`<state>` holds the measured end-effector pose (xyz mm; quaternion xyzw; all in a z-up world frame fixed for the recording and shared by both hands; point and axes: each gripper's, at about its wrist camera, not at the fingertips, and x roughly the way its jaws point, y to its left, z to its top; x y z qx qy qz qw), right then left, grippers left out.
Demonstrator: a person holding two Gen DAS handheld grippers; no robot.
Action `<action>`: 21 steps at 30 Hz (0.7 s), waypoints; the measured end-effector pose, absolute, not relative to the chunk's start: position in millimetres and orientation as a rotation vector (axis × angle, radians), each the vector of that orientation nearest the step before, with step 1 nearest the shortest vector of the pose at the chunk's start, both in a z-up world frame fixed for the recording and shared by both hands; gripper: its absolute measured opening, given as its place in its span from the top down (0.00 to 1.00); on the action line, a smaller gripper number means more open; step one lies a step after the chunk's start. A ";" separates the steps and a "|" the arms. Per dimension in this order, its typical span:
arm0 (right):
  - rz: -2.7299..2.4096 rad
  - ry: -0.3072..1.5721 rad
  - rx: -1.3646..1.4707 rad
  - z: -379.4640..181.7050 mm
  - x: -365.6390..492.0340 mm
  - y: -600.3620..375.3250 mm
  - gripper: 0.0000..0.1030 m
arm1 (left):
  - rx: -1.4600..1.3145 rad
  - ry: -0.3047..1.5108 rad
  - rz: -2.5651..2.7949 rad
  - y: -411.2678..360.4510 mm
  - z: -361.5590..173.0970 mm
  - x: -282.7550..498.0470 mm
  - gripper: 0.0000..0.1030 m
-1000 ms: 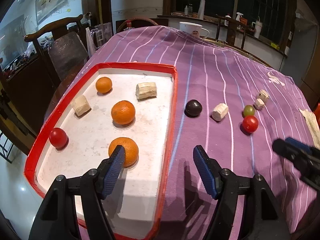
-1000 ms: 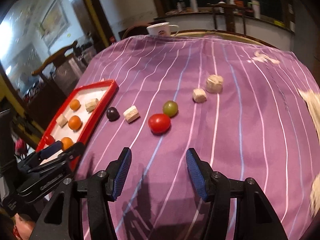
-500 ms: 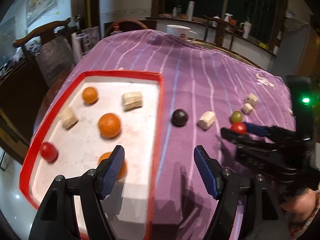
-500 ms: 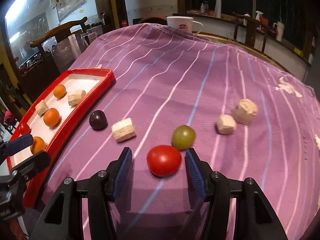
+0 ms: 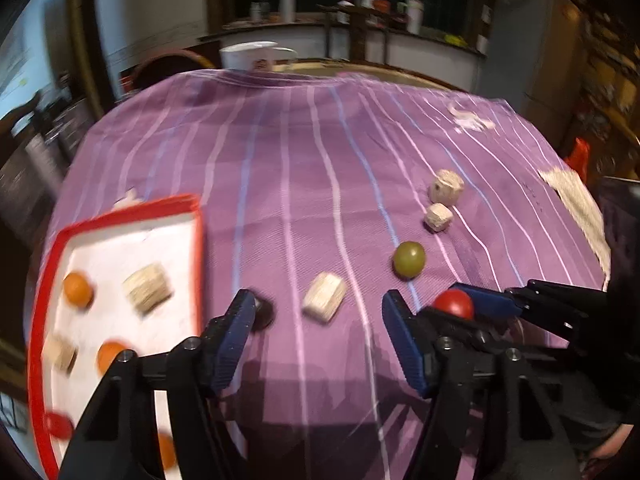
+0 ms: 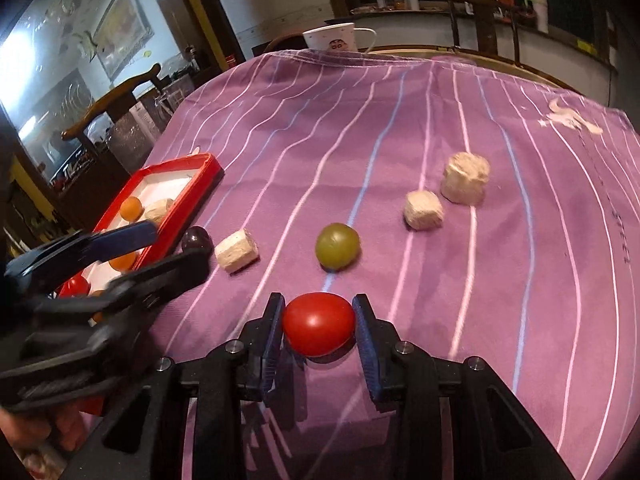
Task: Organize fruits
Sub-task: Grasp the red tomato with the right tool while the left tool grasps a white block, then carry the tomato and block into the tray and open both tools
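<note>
My right gripper (image 6: 319,330) is shut on a red tomato (image 6: 319,329) that sits on the purple striped cloth; the tomato also shows in the left wrist view (image 5: 454,305). A green grape (image 6: 337,246) lies just beyond it. A dark plum (image 6: 197,239) and a pale cork-like block (image 6: 236,249) lie further left. My left gripper (image 5: 320,338) is open and empty above the cloth, between the plum (image 5: 262,312) and the tomato. The red-rimmed white tray (image 5: 196,232) at the left holds oranges (image 5: 78,289), pale blocks and a red fruit.
Two more pale blocks (image 6: 464,178) (image 6: 423,210) lie right of the grape. A white mug (image 6: 334,40) stands at the table's far edge. A wooden chair (image 6: 116,96) stands to the left, a counter behind. White scraps (image 6: 572,120) lie at the far right.
My right gripper has moved forward and closed around the red tomato. My left gripper has swung right, away from the tray and toward the plum and block.
</note>
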<state>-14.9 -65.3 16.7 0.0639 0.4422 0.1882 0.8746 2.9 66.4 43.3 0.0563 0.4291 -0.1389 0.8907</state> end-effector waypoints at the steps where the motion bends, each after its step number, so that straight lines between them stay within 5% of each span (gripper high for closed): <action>1: 0.397 0.924 0.143 16.2 -15.5 -67.1 0.63 | 0.126 0.894 -0.303 63.6 41.5 4.9 0.40; 10: 0.400 0.916 0.150 12.5 -16.0 -71.7 0.63 | 0.261 0.994 -0.357 47.3 13.4 26.2 0.53; 14: 0.392 0.913 0.146 14.0 -18.0 -73.9 0.63 | 0.299 0.975 -0.335 43.4 15.1 20.8 0.77; 21: 0.391 0.881 0.128 26.8 -28.9 -73.3 0.63 | 0.227 0.943 -0.316 56.5 25.1 5.5 0.77</action>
